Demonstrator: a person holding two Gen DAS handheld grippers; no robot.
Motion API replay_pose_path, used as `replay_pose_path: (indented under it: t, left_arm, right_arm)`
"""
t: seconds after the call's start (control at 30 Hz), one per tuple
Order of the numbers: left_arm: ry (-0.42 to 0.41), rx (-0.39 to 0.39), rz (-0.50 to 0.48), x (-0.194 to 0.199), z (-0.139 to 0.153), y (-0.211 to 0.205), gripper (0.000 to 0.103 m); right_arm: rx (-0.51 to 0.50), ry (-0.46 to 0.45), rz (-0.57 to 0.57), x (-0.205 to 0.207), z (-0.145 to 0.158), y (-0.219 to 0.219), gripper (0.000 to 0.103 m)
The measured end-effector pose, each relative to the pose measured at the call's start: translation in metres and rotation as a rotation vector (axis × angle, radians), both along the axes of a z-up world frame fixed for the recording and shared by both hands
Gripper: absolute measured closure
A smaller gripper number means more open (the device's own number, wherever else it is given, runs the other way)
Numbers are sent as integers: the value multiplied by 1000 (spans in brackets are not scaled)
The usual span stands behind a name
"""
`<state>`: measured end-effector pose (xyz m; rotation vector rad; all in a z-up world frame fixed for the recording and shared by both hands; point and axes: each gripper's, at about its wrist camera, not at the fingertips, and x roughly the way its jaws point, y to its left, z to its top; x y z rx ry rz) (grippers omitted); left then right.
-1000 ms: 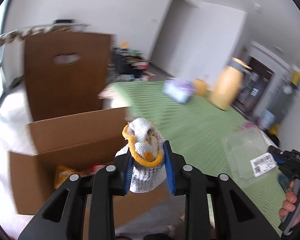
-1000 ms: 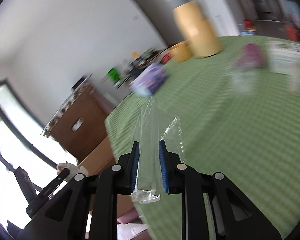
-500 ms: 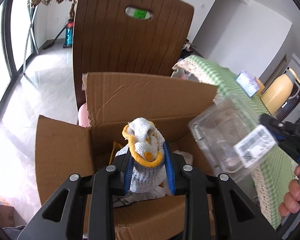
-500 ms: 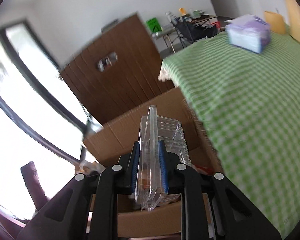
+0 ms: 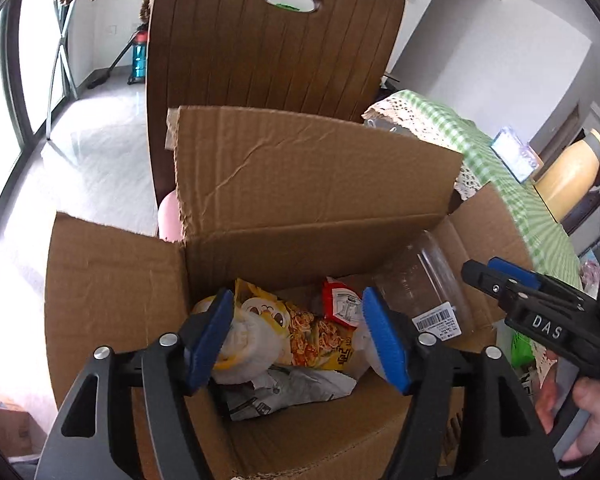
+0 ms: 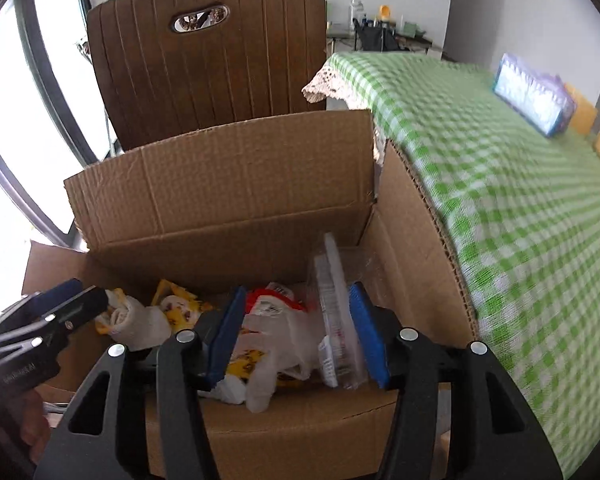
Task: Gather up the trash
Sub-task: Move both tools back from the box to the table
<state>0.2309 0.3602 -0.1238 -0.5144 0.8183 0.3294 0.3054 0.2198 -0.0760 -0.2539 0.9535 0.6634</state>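
Here both grippers hang over the open cardboard box (image 5: 312, 184), pointing steeply down into it, at the release step of the trash drop.

Left gripper (image 5: 296, 336): its fingers (image 5: 212, 336) are spreading. The rolled white-and-yellow work glove (image 5: 248, 340) lies just inside the left finger, low in the box and seemingly free of the right finger; whether it brushes the left pad cannot be told. Beyond the fingers lie a yellow noodle packet (image 5: 312, 328) and a red sachet (image 5: 340, 304).

Right gripper (image 6: 296, 332): its fingers (image 6: 366, 332) are also parting. The clear plastic clamshell container (image 6: 334, 312) stands on edge between them, close against the right finger and well clear of the left one; it appears to lean there rather than be gripped. In the left wrist view its barcode label (image 5: 436, 322) shows just ahead of the right gripper's tips.

To do this step well, in my judgement:
- Let each pair of fingers open fully before lifting, so nothing is dragged back out.
- Withdraw straight up along the pointing line; the clamshell's tall edge could catch on the right finger.
- Keep clear of the raised rear flap and the box wall beside the green gingham-covered worktop (image 6: 500, 168).
- Check that the glove has dropped away from the pad.
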Motion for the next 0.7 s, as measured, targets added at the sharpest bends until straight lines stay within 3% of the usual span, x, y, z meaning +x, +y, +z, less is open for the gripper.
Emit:
replay_pose_path:
  t: [0.23, 0.4, 0.53, 0.7]
  left_arm:
    - [-14, 2, 0, -9, 12, -4, 36]
    - [-17, 38, 5, -20, 28, -13, 36]
    - [-78, 100, 14, -32, 57, -30, 28]
    - [-115, 178, 26, -43, 86, -53, 27]
  right_arm:
    - [45, 112, 61, -12, 14, -1, 48]
    - [55, 68, 69, -32, 38, -15, 43]
    - [99, 20, 60, -39, 62, -34, 40]
    - [163, -32, 34, -45, 90, -68, 36]
